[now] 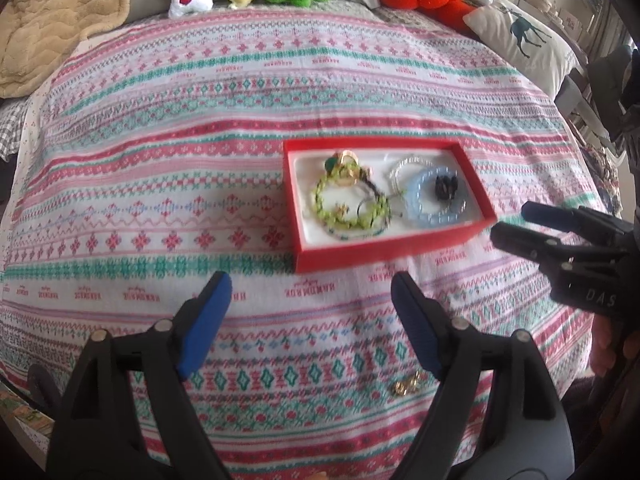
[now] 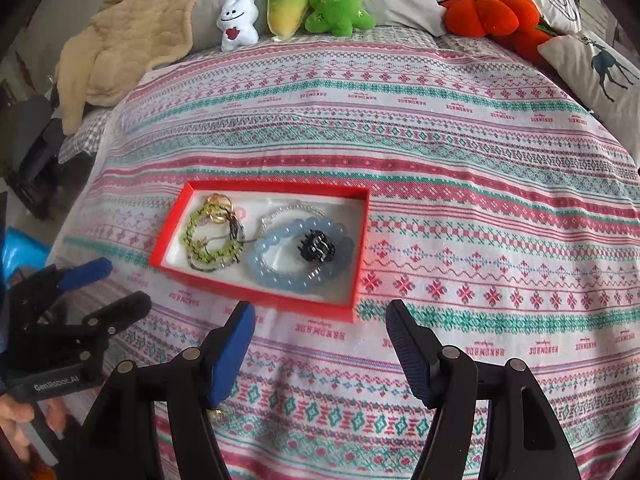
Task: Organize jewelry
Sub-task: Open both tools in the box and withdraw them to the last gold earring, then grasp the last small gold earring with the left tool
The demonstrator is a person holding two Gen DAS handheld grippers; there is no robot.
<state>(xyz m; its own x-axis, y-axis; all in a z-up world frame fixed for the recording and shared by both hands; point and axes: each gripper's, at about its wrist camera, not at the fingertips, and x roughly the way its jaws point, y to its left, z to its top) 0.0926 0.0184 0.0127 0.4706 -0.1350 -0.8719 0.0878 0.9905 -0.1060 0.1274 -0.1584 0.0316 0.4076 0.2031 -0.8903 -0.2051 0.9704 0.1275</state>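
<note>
While your left gripper [image 1: 310, 292] and right gripper [image 2: 320, 324] both gape wide and empty, the red box [image 2: 256, 300] of bracelets [image 2: 296, 252] sits just ahead, a gold trinket [image 1: 406, 386] beneath your left gripper.

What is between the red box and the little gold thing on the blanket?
Only bare patterned blanket lies between the red box and the gold piece, as the left wrist view shows. The left hand-held gripper hangs open above it.
</note>
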